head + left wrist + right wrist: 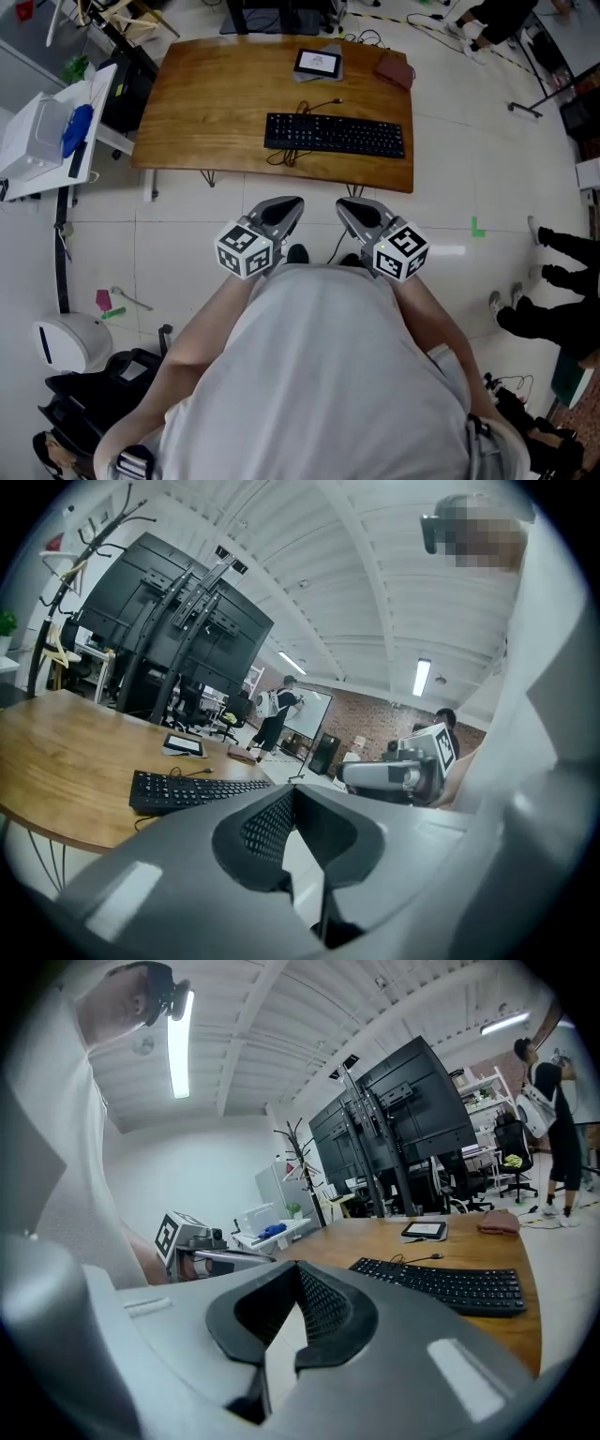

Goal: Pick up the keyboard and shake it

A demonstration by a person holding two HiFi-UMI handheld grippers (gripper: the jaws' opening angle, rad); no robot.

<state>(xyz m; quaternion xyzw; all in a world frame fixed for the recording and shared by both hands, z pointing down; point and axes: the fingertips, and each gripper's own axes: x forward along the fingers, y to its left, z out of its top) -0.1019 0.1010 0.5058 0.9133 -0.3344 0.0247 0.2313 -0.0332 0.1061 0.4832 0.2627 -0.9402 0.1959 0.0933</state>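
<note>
**Both tools closed and empty, keyboard lying on the wooden bench**

The bench (206,103) is a warm brown wooden top with rounded corners and a visible grain. It stands on thin dark wire legs over a floor (469,187) of pale, glossy tiles. The room is an open workspace with a white ribbed ceiling and strip lights. Tall black screen stands (403,1101) rise behind the bench, and the left gripper view shows a brick wall far off. A white side cart (42,141) stands just left of the bench.

The keyboard (335,134) is long, flat and black. It lies on the bench near the edge closest to the person, toward the right end, with a thin black cable (314,105) curling behind it. Further back are a small tablet (318,63) with a light screen and a soft reddish-brown pouch (394,68) near the far right corner.

The left tool (292,202) and right tool (345,204) are smooth grey plastic with black ribbed pads. Both are held side by side close to the person's body, short of the bench and well apart from the keyboard. Each has its jaws together with nothing between them.
</note>
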